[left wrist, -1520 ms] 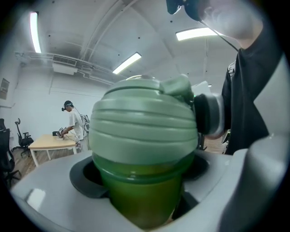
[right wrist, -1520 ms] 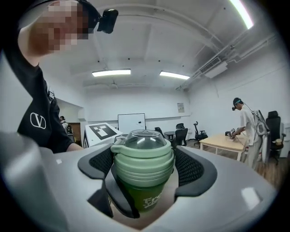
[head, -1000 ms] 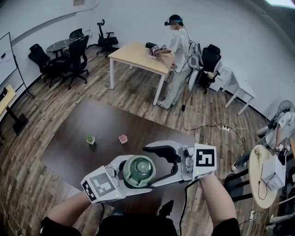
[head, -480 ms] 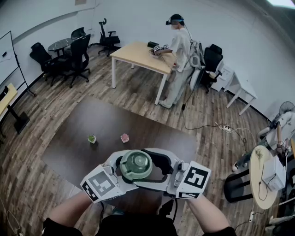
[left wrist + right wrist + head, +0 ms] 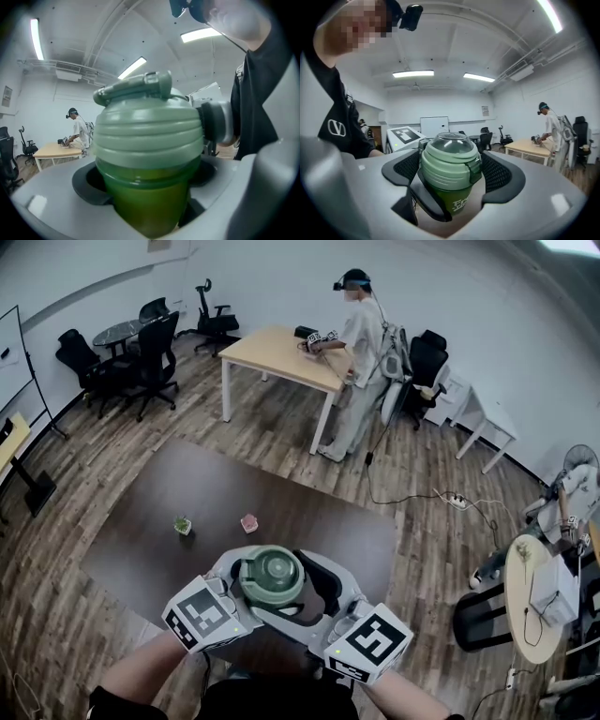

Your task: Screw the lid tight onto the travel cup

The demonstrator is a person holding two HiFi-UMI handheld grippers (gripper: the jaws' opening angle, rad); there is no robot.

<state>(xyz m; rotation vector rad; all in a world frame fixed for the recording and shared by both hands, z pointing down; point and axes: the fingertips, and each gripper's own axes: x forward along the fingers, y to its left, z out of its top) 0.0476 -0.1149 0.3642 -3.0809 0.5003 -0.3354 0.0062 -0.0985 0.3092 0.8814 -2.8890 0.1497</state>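
Left gripper (image 5: 143, 190) set wide, clamped on cup (image 5: 140, 213); right gripper (image 5: 450, 173) wide, pads gripping lid (image 5: 447, 157).

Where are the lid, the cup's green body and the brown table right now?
lid (image 5: 449, 165): right gripper view, its ribbed side.
travel cup (image 5: 145, 206): left gripper view, green body below the lid.
table (image 5: 187, 479): head view, bare brown top.

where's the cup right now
The cup is low centre in the head view, over the table's near side, held by the left gripper, with the right gripper on its lid.
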